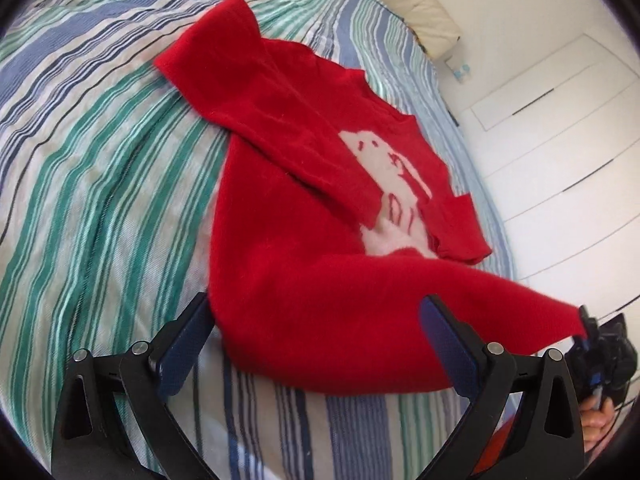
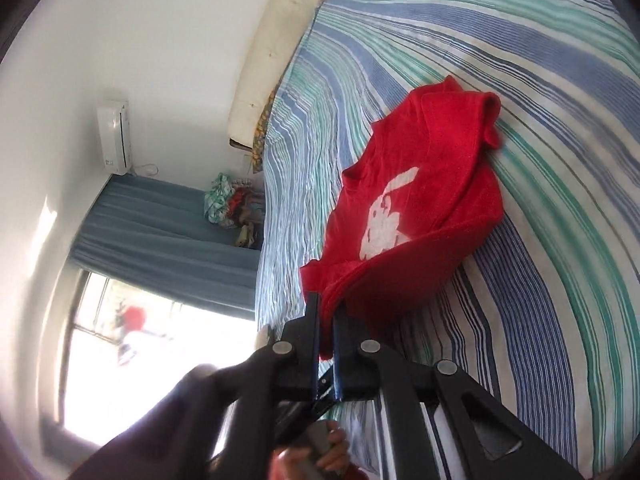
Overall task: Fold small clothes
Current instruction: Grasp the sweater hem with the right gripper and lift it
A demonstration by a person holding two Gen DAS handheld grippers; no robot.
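Observation:
A small red sweater (image 1: 304, 216) with a white animal print lies on the striped bed, one sleeve folded across its chest. It also shows in the right wrist view (image 2: 420, 208). My left gripper (image 1: 316, 316) is open, its fingers straddling the sweater's lower part, holding nothing. My right gripper (image 2: 327, 308) is shut on the sweater's bottom corner and lifts it off the bed. The right gripper also shows at the right edge of the left wrist view (image 1: 588, 330), pinching that stretched corner.
The bed has a blue, green and white striped cover (image 1: 100, 200). A cream headboard cushion (image 1: 416, 4) and a white wall with drawers (image 1: 560, 120) border it. A window with blue curtain (image 2: 160, 232), an air conditioner (image 2: 115, 136) and a clothes pile (image 2: 232, 208) lie beyond.

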